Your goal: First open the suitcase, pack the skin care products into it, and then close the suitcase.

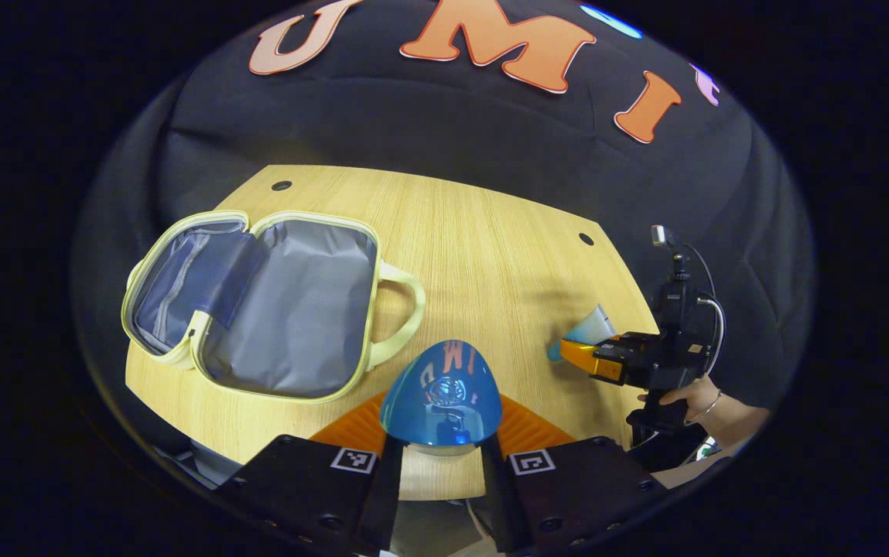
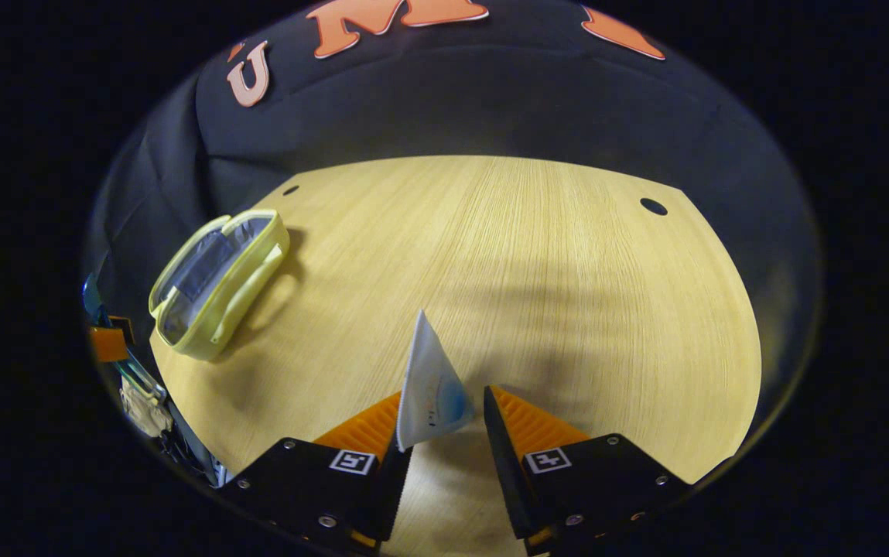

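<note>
The left gripper view looks forward over the near edge of the desk [image 1: 483, 232] toward the booth's back wall, sitting close to the open suitcase [image 1: 274, 309], which lies just left of its tool [image 1: 441, 433]. The right gripper view looks the same general way from lower and farther right of the suitcase [image 2: 216, 282], which appears small at its left edge. Both views share the desk top, the suitcase and the wall. The left gripper view also catches the right tool [image 1: 579, 352], well right of the suitcase.
</note>
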A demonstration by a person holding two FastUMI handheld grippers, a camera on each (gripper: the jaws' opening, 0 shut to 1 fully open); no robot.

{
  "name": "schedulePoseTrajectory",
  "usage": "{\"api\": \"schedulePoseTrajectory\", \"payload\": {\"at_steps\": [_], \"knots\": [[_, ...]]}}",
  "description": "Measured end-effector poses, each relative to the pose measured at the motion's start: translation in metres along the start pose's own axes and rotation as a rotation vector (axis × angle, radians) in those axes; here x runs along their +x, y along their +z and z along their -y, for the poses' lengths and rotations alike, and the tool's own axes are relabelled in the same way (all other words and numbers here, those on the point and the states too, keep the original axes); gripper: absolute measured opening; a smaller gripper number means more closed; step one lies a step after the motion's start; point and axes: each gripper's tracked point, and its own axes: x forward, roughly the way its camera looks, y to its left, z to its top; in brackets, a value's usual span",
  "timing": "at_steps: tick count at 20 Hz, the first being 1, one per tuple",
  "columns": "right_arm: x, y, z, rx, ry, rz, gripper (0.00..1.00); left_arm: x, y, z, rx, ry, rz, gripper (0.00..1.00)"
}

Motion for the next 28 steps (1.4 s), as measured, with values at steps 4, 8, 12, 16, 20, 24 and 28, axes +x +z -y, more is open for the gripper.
{"api": "schedulePoseTrajectory", "payload": {"at_steps": [4, 8, 12, 16, 20, 24, 28], "knots": [[-0.002, 0.002, -0.008, 0.055, 0.022, -0.039, 0.39, -0.012, 0.009, -0.010, 0.023, -0.008, -0.013, 0.47], [-0.030, 0.016, -0.042, 0.221, 0.207, -0.039, 0.36, -0.033, 0.029, -0.057, 0.091, 0.058, -0.051, 0.47], [-0.060, 0.026, -0.073, 0.327, 0.361, -0.043, 0.36, -0.043, 0.039, -0.113, 0.189, 0.125, -0.190, 0.47], [-0.074, 0.022, -0.085, 0.337, 0.413, -0.052, 0.36, -0.025, 0.035, -0.152, 0.219, 0.147, -0.388, 0.48], [-0.084, 0.008, -0.086, 0.384, 0.425, -0.066, 0.37, 0.021, 0.040, -0.194, 0.203, 0.173, -0.509, 0.48], [-0.086, -0.013, -0.069, 0.440, 0.374, -0.085, 0.31, 0.069, 0.041, -0.235, 0.271, 0.257, -0.621, 0.46], [-0.085, -0.025, -0.052, 0.513, 0.312, -0.082, 0.36, 0.112, 0.037, -0.244, 0.313, 0.304, -0.670, 0.46]]}}
